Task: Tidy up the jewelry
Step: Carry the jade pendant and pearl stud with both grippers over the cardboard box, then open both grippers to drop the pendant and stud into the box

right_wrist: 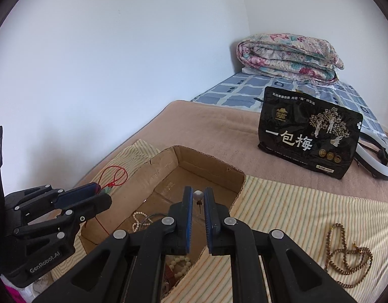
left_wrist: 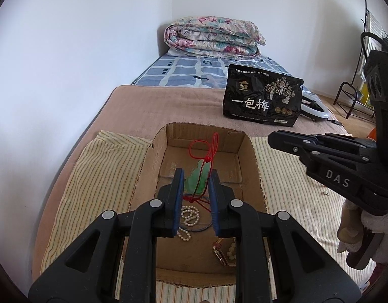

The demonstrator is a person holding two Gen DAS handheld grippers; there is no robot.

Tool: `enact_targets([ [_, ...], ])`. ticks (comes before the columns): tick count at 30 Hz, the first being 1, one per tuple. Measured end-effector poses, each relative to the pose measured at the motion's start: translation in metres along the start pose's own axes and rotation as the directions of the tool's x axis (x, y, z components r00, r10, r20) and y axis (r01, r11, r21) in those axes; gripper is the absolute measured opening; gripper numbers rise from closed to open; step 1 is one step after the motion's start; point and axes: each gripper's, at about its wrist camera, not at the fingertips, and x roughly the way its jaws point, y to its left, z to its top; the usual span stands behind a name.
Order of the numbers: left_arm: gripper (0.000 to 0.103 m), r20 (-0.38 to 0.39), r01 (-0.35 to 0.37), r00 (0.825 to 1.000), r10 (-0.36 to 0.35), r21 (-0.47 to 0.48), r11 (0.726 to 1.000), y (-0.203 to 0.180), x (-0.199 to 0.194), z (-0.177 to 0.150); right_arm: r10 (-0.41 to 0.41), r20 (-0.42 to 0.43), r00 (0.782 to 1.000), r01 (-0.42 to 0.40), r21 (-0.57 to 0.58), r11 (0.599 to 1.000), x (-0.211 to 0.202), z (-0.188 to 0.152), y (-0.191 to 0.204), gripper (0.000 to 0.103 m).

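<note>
A cardboard box (left_wrist: 148, 166) sits on a striped cloth on the bed; it also shows in the right wrist view (right_wrist: 168, 166). My left gripper (left_wrist: 195, 174) is shut on a green jade pendant (left_wrist: 200, 176) with a red cord (left_wrist: 210, 146), held over the box. It shows at left in the right wrist view (right_wrist: 103, 192). My right gripper (right_wrist: 198, 195) is shut on a pearl earring (right_wrist: 198, 195) above the box. Pearl strands (left_wrist: 190, 217) and a pale bead bracelet (right_wrist: 180, 265) lie inside the box. A brown bead necklace (right_wrist: 348, 252) lies on the cloth at right.
A black snack bag (right_wrist: 310, 136) stands on the brown blanket behind the box, with a white ring light (right_wrist: 385, 161) beside it. A folded floral quilt (left_wrist: 211, 38) lies at the bed's far end. A wall runs along the left. A metal rack (left_wrist: 355, 93) stands at right.
</note>
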Motion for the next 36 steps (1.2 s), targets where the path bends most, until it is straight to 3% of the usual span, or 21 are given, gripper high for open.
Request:
enact_targets([
  [12,0.018,-0.026,-0.021,0.999,0.020,-0.042,0.999,0.017,0.009,0.001,-0.005,-0.032,0.999,0.004,-0.016,1.000,0.028,0.001,0.016,0.007],
  [15,0.018,-0.029,-0.027,0.999,0.026,-0.046,0.999,0.019,0.010,0.000,-0.005,-0.032,0.999,0.005,-0.005,1.000,0.028,0.002,0.014,0.012],
  [19,0.021,-0.041,-0.035,0.999,0.033,-0.048,0.998,0.020,0.011,0.000,-0.018,-0.013,1.000,0.018,0.003,1.000,0.025,0.004,0.013,0.031],
  [21,0.046,-0.038,-0.035,0.999,0.033,-0.048,0.998,0.019,0.011,0.000,-0.022,-0.010,1.000,0.022,0.000,1.000,0.024,0.005,0.014,0.037],
  [23,0.053,-0.024,-0.045,0.999,0.044,-0.046,0.998,0.017,0.008,0.001,-0.041,0.001,0.999,0.041,-0.003,0.999,0.021,0.006,0.015,0.054],
  [25,0.054,-0.018,-0.051,0.999,0.050,-0.045,0.998,0.016,0.007,0.002,-0.061,0.023,0.998,0.061,0.000,0.998,0.016,0.007,0.015,0.069],
  [31,0.054,-0.014,-0.049,0.999,0.049,-0.047,0.998,0.016,0.002,0.003,-0.084,0.057,0.995,0.083,0.020,0.996,0.001,0.011,0.011,0.084],
  [36,0.054,-0.003,-0.048,0.999,0.048,-0.052,0.997,0.012,-0.005,0.005,-0.119,0.073,0.990,0.118,0.016,0.993,-0.011,0.012,0.008,0.089],
])
